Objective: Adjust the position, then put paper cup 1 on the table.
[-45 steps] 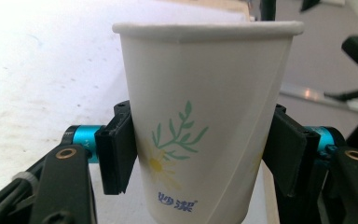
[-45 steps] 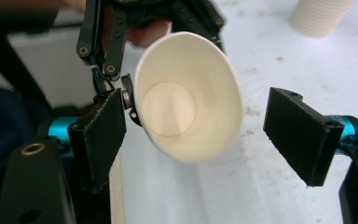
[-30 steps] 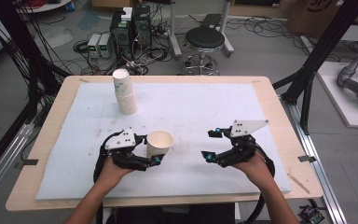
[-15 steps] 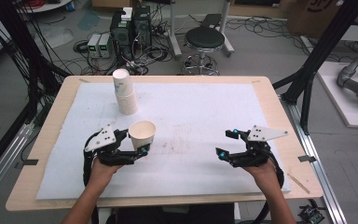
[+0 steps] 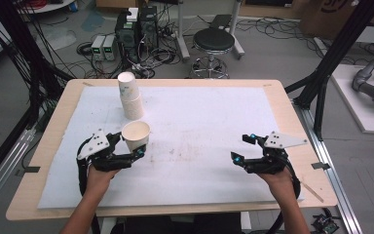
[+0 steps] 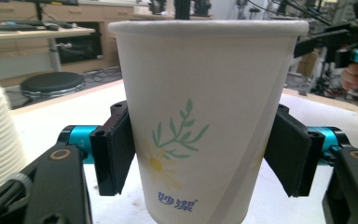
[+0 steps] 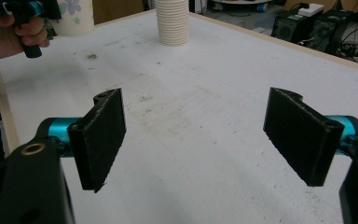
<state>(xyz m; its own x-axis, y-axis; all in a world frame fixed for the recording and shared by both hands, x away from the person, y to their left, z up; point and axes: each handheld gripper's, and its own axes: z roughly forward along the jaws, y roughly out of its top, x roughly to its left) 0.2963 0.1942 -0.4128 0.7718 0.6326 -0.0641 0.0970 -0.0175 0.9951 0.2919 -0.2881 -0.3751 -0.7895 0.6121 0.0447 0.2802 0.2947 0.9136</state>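
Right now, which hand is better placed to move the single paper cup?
Left: the left gripper has the cup between its jaws, which have just been opening. The right gripper is empty, far across the table.

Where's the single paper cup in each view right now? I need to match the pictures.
High view: paper cup left of centre, between the left gripper jaws.
Left gripper view: centre, close up.
Right gripper view: top left corner.
Shared landmark: cup stack.
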